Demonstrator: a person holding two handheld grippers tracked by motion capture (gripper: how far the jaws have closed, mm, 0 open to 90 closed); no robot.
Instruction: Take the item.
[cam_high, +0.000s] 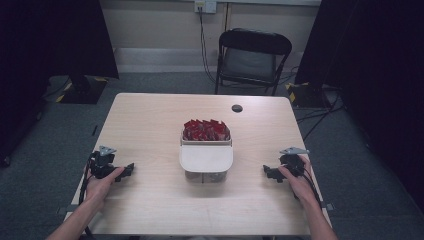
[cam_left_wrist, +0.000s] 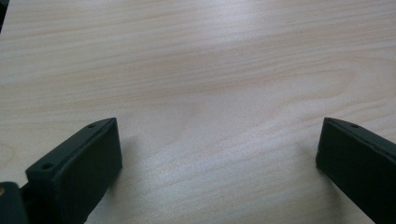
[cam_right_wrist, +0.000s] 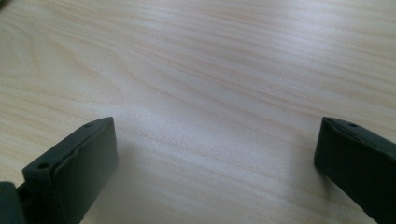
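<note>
Nearest the viewer, at the table's front edge, two forearms come in from six o'clock. At about eight o'clock the left gripper rests on the bare wood, jaws spread wide and empty, pointing toward three o'clock. At about four o'clock the right gripper mirrors it, jaws also spread wide with nothing between them, pointing toward nine o'clock.

Between them at the table's centre stands a clear container; a pale lid lies across its near half, and red packets heap up from the far half, toward twelve o'clock. Both grippers sit well apart from it.

Likely risks: a one-sided push could slide the light container, a jaw catching the lid could tip it off, and a shallow pinch could spill the loosely piled packets.

Farther off, a black chair stands beyond the table.
</note>
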